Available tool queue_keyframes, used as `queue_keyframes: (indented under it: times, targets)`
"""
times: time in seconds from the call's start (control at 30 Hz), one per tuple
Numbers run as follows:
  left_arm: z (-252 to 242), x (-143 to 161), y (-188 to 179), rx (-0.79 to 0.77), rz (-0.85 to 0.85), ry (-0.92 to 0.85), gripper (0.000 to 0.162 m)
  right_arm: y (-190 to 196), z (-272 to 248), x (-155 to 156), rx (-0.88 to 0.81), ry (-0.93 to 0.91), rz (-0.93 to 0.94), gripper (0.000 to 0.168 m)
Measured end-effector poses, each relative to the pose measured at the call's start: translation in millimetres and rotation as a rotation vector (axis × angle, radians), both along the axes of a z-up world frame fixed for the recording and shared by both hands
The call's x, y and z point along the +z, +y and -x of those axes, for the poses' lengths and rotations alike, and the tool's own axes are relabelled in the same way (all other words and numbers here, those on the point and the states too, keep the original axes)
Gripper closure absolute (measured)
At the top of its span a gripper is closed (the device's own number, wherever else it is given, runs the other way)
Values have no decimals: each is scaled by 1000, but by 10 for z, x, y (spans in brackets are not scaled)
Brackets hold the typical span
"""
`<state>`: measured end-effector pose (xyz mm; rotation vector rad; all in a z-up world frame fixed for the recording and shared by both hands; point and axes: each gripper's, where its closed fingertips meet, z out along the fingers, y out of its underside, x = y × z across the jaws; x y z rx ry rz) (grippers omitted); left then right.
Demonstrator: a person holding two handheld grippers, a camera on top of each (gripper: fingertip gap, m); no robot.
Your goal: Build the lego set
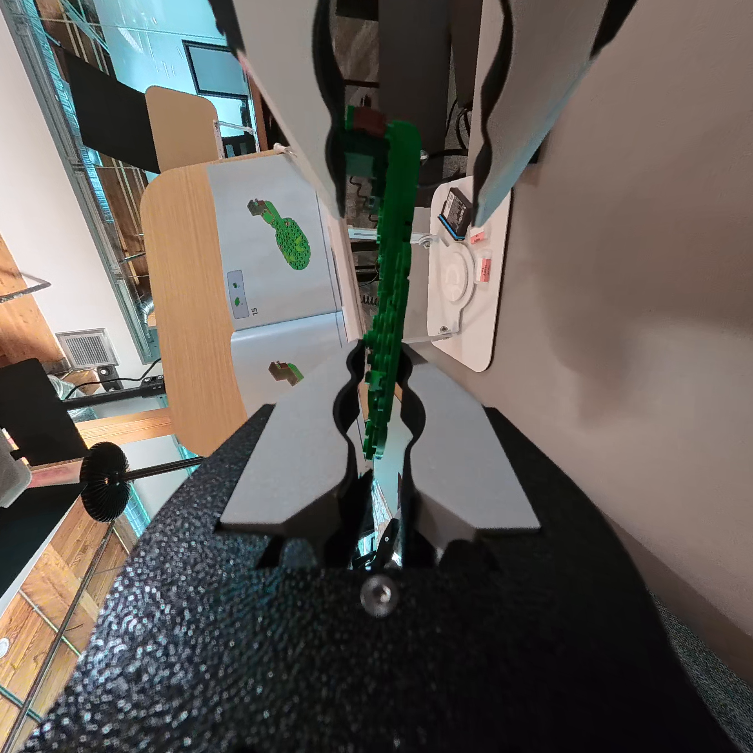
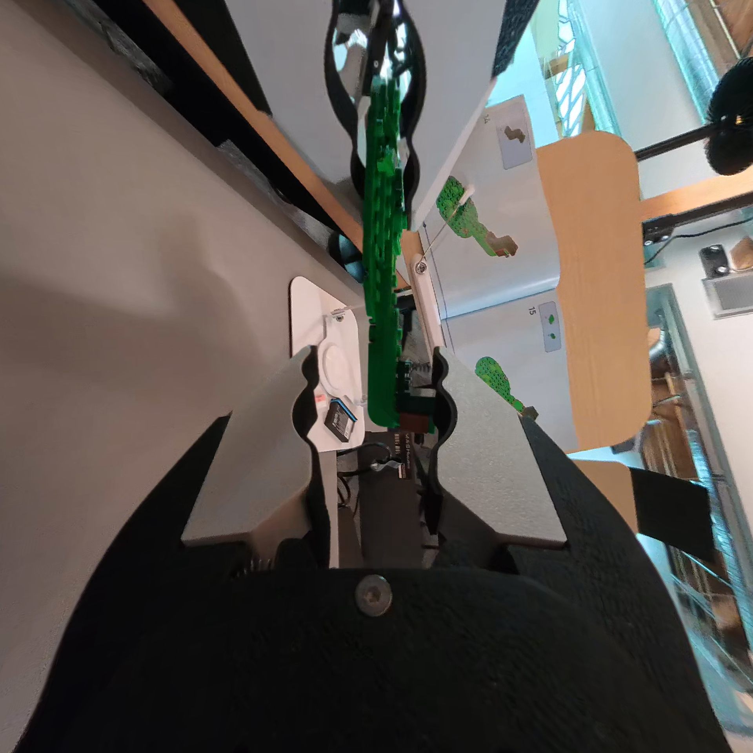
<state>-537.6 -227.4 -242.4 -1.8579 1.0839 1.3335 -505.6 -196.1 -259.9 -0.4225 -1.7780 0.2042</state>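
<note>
We hold the green Lego plate assembly [image 1: 393, 265] edge-on in mid-air between our two grippers, above the grey table [image 1: 631, 285]. The left gripper [image 1: 379, 358] has its fingers [image 1: 309, 428] closed onto the near end of the green plate, the scalloped black pads pinching it from both sides. At the far end sits a small cluster of dark green and brown bricks [image 1: 368, 122], stacked on one face of the plate.

The right gripper [image 2: 373, 358] comes in from the opposite end. Its fingers [image 2: 481, 432] stand wide apart around the brick end: the right-hand pad touches the brown and dark green bricks [image 2: 413, 407], while the other finger stays clear of the plate's smooth back, so nothing is clamped.

Behind the plate, an open instruction booklet [image 1: 277, 228] rests on a light wooden board [image 1: 183, 285], showing pictures of the green build. On the table lies a white tray [image 1: 493, 293] carrying a small black battery-like block [image 1: 456, 212] with a blue edge, two little pink items [image 1: 483, 267] and a round white disc [image 1: 456, 277].
</note>
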Motion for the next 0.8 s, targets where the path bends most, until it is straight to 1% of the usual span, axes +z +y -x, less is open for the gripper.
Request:
queue_keyframes:
  times: [0.13,0.43,0.53,0.57,0.8]
  targets:
    - [11,12,-10,9,-6,-5,150,68,32,-35,-41,9,-33,121]
    - [46,25,-27,45,-12,-18,150,127,78,-54,-79,40,-69,131]
    - [36,39,-27,44,-21,-27,150,150,85,19,-93,93,-91,142]
    - [30,46,-28,42,-24,-29,150,162,86,51,-102,115,-103,149]
    - [19,74,-31,44,-35,-20,150,167,98,78,-100,141,-132,150]
